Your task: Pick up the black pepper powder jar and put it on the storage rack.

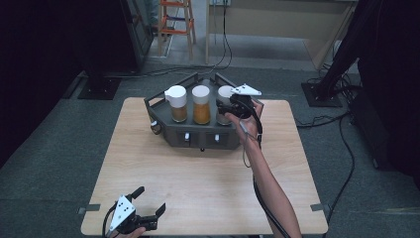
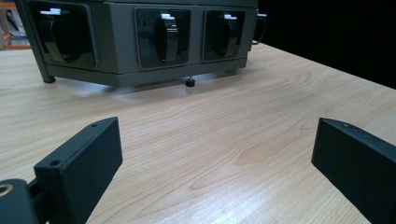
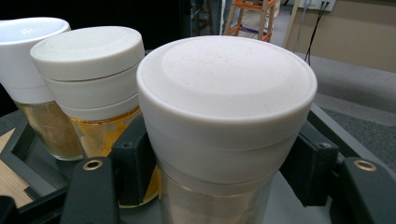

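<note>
A dark grey rack [image 1: 198,136] stands at the back of the wooden table [image 1: 198,183] and holds three glass jars with white lids. The left jar [image 1: 177,104] and the middle jar [image 1: 201,105] hold brown and orange powder. My right gripper [image 1: 229,110] is at the right jar [image 1: 224,92]. In the right gripper view its jaws press both sides of that jar [image 3: 224,93] just under the lid, with the jar upright in the rack [image 3: 327,126]. My left gripper [image 1: 151,199] rests open near the table's front left corner, with nothing between its jaws [image 2: 215,163].
The rack's front face [image 2: 140,42] has three black windows with white-tipped levers. An orange ladder [image 1: 176,20], black stand bases [image 1: 99,87] and cables [image 1: 341,144] are on the floor around the table. Bare wood lies between the rack and the left gripper.
</note>
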`<action>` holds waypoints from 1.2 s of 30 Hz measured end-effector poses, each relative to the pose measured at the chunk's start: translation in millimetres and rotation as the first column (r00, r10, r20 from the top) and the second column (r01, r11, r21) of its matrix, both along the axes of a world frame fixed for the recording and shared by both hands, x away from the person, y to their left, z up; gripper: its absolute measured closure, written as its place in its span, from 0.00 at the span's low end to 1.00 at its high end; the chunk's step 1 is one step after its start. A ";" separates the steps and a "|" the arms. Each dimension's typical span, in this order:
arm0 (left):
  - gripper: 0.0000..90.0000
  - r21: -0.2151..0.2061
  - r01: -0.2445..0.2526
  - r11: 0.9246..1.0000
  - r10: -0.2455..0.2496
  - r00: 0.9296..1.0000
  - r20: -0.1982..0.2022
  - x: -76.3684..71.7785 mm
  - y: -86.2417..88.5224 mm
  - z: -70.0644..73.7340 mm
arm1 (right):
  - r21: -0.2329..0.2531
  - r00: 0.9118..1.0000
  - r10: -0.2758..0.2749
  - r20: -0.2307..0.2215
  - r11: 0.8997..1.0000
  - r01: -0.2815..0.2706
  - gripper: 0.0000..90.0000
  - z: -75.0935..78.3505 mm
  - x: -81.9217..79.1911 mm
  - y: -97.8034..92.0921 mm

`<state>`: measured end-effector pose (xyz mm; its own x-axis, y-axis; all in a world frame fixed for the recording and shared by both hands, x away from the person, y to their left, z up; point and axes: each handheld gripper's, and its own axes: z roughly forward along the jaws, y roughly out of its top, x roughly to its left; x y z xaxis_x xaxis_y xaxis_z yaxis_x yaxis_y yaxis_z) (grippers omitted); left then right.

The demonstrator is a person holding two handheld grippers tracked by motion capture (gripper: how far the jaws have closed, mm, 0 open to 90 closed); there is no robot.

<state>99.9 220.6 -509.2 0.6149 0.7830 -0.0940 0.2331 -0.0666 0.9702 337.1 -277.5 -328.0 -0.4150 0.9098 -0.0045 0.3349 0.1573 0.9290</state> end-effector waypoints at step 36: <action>0.02 0.002 0.005 1.000 -0.005 1.000 0.003 -0.8 -0.7 0.5 | 0.084 0.999 -0.037 -0.009 0.996 0.038 0.14 -12.8 -8.2 -5.6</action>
